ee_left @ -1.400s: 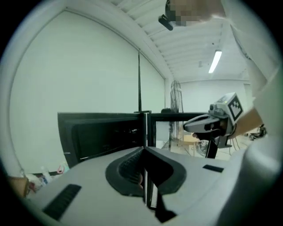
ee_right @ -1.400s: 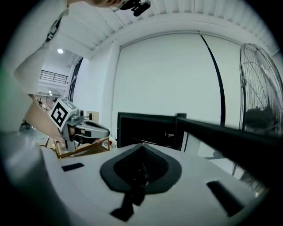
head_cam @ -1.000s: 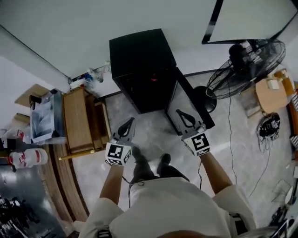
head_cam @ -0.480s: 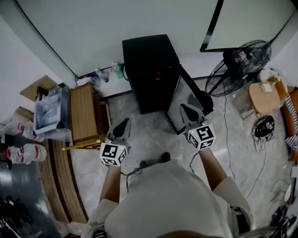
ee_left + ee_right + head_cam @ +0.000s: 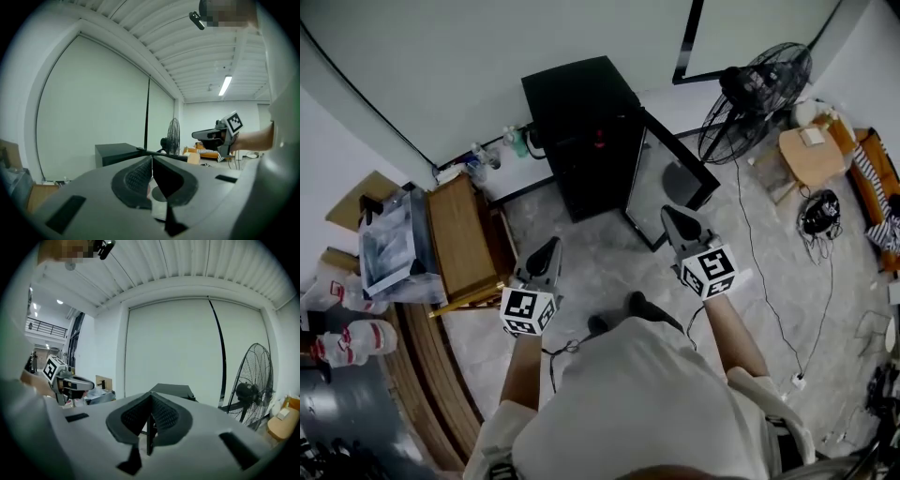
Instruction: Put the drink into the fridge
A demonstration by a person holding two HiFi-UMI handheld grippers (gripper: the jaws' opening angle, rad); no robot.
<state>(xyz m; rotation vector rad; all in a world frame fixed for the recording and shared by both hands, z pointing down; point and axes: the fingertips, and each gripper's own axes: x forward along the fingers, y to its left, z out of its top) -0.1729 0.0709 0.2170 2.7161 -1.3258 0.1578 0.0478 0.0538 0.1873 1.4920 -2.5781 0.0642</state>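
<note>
The black fridge [image 5: 581, 117] stands against the wall with its door [image 5: 661, 183] swung open to the right. Something small and red [image 5: 600, 142] shows inside. Both grippers hang in the air in front of it. My left gripper [image 5: 546, 255] is shut and empty, left of the fridge's front. My right gripper [image 5: 678, 223] is shut and empty, just before the open door. The left gripper view shows its shut jaws [image 5: 151, 161] with the fridge [image 5: 117, 152] beyond. In the right gripper view the shut jaws [image 5: 151, 401] point at the fridge [image 5: 172, 391]. I cannot pick out a drink with certainty.
A low wooden bench [image 5: 461, 239] and a clear plastic box [image 5: 389, 246] stand at the left, with bottles [image 5: 511, 142] by the wall. A standing fan [image 5: 755, 98] and a round wooden stool [image 5: 811, 155] are at the right. A cable [image 5: 764, 291] runs across the floor.
The person has shifted on the floor and both grippers have risen a little with them. The fridge door stays open. Both jaws stay shut.
</note>
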